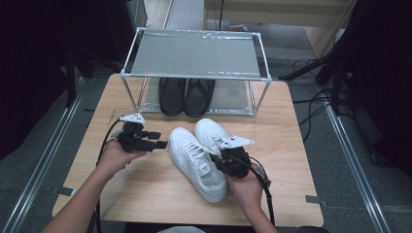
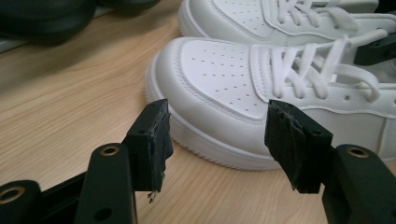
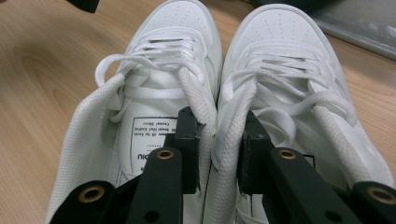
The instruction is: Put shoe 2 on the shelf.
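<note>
Right tongs [image 3: 217, 149] pinch both white sneakers' [image 3: 261, 70] inner collars together; left tongs [image 2: 215, 135] gape apart beside the toe, touching nothing.

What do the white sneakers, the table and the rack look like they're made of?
White sneakers: smooth matte leather or imitation, perforated toes, woven fabric collar lining, flat cotton-like laces. Table: light wood or wood-look laminate, visible grain. Rack: thin shiny metal tubes, greyish sheet shelf, material unclear.

Black shoes [image 1: 186, 96] under a metal rack [image 1: 194, 53] on a wooden table [image 1: 145, 194].
</note>
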